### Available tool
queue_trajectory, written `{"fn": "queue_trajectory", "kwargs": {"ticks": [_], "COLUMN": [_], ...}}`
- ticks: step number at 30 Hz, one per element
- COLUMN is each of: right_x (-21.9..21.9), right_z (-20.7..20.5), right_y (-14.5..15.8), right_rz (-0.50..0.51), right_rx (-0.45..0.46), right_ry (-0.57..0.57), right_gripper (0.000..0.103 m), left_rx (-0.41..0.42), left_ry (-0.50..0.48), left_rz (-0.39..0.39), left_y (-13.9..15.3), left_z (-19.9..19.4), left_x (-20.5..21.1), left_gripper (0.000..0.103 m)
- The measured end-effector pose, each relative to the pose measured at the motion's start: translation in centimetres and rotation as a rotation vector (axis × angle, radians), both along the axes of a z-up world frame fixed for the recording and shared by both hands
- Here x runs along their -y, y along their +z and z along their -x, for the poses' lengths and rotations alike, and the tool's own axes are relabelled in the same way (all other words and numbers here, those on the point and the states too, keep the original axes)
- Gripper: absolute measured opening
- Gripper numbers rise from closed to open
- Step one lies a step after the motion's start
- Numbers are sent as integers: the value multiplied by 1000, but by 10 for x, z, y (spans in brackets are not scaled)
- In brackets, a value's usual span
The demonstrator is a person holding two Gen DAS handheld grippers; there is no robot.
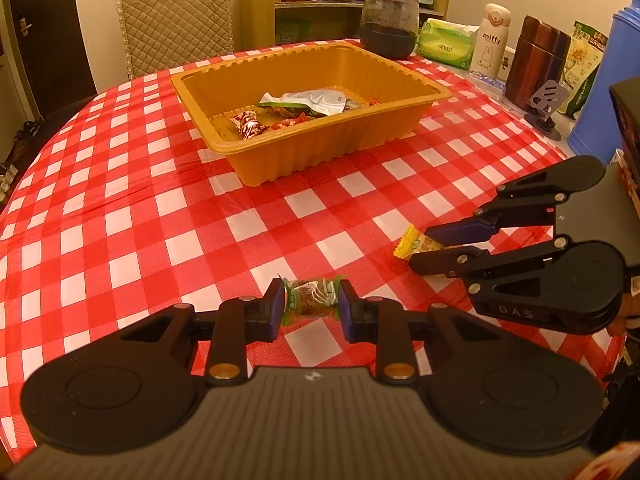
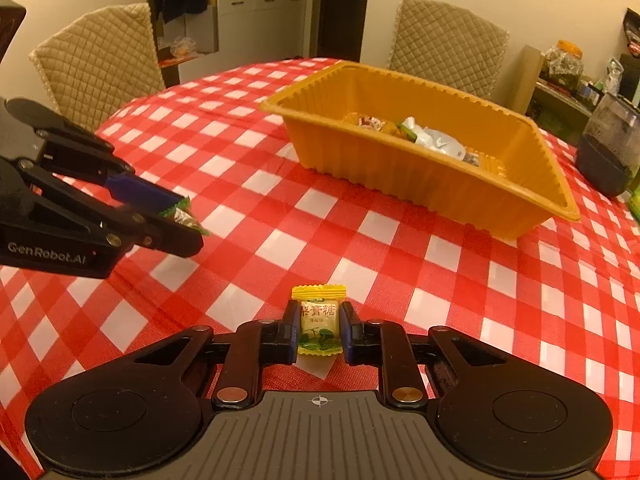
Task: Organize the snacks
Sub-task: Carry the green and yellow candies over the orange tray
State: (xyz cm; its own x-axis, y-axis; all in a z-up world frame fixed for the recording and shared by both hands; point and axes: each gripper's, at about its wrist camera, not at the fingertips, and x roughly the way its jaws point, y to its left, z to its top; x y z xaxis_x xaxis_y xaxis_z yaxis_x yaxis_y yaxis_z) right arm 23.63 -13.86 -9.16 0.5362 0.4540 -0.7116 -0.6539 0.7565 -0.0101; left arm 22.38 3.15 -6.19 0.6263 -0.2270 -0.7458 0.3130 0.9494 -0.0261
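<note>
My left gripper (image 1: 312, 304) is shut on a brown candy with green twisted ends (image 1: 311, 299), held just above the checked tablecloth. My right gripper (image 2: 319, 326) is shut on a yellow candy packet (image 2: 319, 322), also low over the cloth. The right gripper shows in the left wrist view (image 1: 424, 246) with the yellow packet (image 1: 412, 243); the left gripper shows in the right wrist view (image 2: 188, 220). An orange plastic tray (image 1: 320, 148) stands further back and holds several wrapped snacks (image 1: 304, 110); it also shows in the right wrist view (image 2: 420, 176).
A dark glass jar (image 1: 389, 24), tissue pack (image 1: 446, 42), white Miffy bottle (image 1: 490, 38), brown canister (image 1: 538, 60) and blue container (image 1: 608, 80) line the table's far right. Quilted chairs (image 2: 96, 64) stand behind the table.
</note>
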Motion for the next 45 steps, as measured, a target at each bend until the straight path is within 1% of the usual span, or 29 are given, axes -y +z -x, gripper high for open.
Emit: {"fn": "queue_trajectory", "kwargs": {"ticks": [10, 14, 20, 26, 32, 37, 40, 45], "right_x": [8, 14, 22, 33, 51, 65, 68, 65], "right_z": [2, -1, -4, -10, -22, -34, -40, -50], "right_y": [25, 36, 47, 58, 69, 84, 92, 99], "right_rz": [-62, -99, -119, -155, -167, -204, -234, -248], "right_rx": [57, 65, 72, 69, 69, 89, 91, 91], "right_ry": [-61, -91, -124, -184, -296, -365, -390, -402], "right_gripper": [21, 21, 21, 21, 21, 21, 21, 21], "left_rx": [40, 54, 63, 83, 108, 136, 153, 171], "left_ry": [75, 110, 137, 142, 134, 135, 140, 162], "left_rz": [60, 88, 114, 125, 138, 151, 155, 173], "left_y": [17, 24, 30, 40, 51, 63, 70, 78], "left_z": [-7, -10, -13, -17, -27, -41, -52, -71], "left_x": [3, 3, 4, 9, 16, 19, 20, 17], "left_gripper": [25, 25, 25, 25, 25, 25, 25, 25]}}
